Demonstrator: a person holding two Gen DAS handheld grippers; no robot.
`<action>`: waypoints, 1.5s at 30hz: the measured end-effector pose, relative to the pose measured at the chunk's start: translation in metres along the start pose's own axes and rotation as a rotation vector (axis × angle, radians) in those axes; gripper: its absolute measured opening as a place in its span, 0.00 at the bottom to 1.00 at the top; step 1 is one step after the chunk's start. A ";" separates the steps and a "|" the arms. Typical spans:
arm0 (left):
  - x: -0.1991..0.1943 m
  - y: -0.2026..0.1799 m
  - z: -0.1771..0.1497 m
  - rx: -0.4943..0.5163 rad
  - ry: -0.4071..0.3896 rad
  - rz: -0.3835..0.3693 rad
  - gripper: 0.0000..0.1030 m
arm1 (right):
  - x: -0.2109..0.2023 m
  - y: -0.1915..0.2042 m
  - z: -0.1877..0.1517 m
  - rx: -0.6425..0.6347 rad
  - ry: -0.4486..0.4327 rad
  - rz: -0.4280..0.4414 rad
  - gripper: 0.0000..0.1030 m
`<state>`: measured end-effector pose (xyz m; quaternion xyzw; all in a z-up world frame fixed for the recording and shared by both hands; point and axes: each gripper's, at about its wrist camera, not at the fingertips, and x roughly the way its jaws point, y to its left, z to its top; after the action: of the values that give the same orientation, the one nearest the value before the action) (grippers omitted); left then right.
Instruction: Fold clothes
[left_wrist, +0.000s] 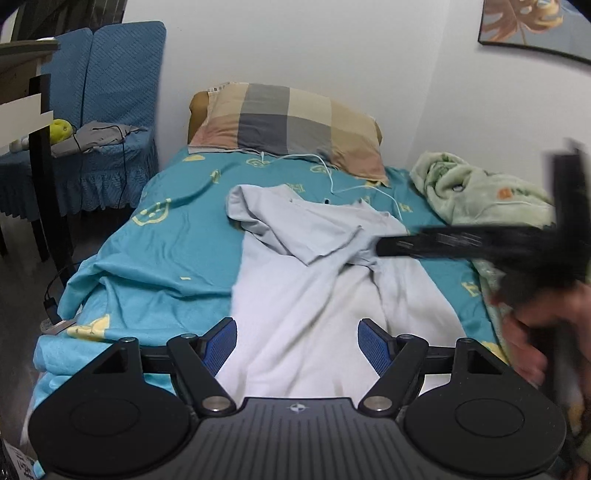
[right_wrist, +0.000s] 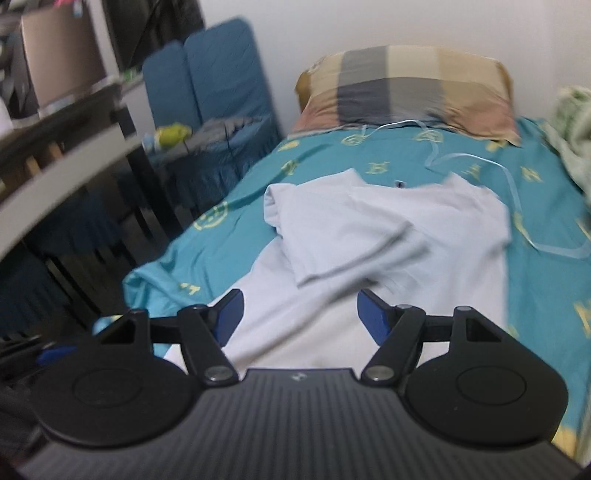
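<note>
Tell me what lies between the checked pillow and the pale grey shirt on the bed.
A thin white cable on bare teal sheet, seen in both views.

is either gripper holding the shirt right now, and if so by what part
Nothing is held. The left gripper and right gripper both have their blue-padded fingers spread apart above the pale grey cotton shirt on the bed, with no cloth pinched between them.
</note>
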<state>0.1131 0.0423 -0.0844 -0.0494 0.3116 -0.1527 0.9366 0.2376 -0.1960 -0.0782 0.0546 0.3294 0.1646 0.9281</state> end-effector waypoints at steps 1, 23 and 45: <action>0.002 0.006 -0.001 -0.015 -0.002 -0.005 0.72 | 0.019 0.002 0.007 -0.003 0.020 -0.009 0.68; 0.006 -0.004 -0.015 -0.033 0.012 -0.146 0.72 | 0.113 -0.062 0.138 -0.010 -0.080 -0.321 0.04; 0.049 0.028 -0.023 -0.078 0.092 -0.064 0.72 | 0.157 -0.140 0.088 0.350 -0.107 -0.369 0.43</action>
<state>0.1437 0.0539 -0.1354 -0.0888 0.3582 -0.1725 0.9133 0.4455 -0.2736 -0.1327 0.1620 0.3077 -0.0701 0.9350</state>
